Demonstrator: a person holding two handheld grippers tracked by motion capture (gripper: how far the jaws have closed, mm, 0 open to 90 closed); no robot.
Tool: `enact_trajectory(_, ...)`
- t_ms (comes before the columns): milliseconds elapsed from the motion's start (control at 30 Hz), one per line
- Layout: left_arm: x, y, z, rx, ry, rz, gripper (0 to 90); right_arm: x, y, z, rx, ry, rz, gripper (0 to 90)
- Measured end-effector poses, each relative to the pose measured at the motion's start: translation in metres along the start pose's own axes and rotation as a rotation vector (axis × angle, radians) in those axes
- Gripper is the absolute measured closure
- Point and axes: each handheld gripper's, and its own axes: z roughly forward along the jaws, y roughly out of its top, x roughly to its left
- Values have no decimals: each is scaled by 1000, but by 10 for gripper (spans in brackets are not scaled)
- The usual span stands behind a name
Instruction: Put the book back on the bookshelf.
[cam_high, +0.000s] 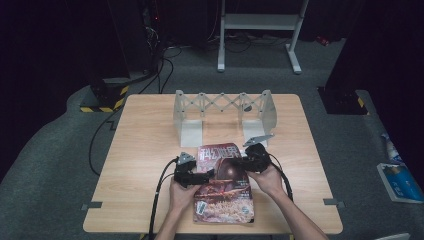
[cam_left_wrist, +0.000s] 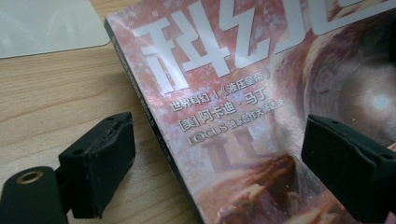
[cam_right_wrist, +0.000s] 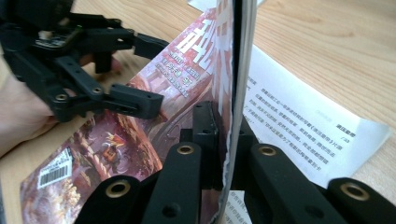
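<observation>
Magazine lying on the near half of the table, seen from the high view, with a gripper at each side of it. The left gripper is held over the spine side and the right gripper at the opposite edge, near the top. Behind the magazine stands a white folding rack, well apart from the hands; nothing lies between.

Left gripper view: the jaws are spread wide, one over bare wood and the other above the cover, with the spine edge between them. Nothing is pinched here.

Right gripper view: the right gripper is clamped shut on the cover's free edge, which is raised upright so that a printed inner page is exposed beneath. The left gripper is seen beyond, unclamped, hovering over the cover's left part.

The step in hand is judged to be the opening of the magazine: the cover is lifted and not yet turned over. The next move would call for the pinched edge to be swung across toward the spine, and the left gripper, standing in that path, would have to be drawn aside or set down on the inner pages to hold them flat. A thin cover gripped at one point may buckle or tear.
</observation>
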Motion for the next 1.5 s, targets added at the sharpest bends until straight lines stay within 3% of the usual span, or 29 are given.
enact_trajectory(200,2,0,0,-1,-51,-15,90,2,0,-3,-20,22,-30,861)
enact_trajectory(467,2,0,-1,-1,-112,-4,73,8,1,-4,-47,57,-85,863)
enact_trajectory(1000,3,1,1,31,-131,-27,86,4,-3,0,-70,100,-115,862)
enact_trajectory(1333,5,-1,-5,14,-133,-41,230,-4,-10,2,-70,93,-111,859)
enact_trajectory(1400,5,-1,-6,12,-129,-41,344,-6,-13,3,-70,79,-112,857)
enact_trajectory(1500,5,-2,-7,3,-109,-27,419,-6,-18,8,-55,38,-117,855)
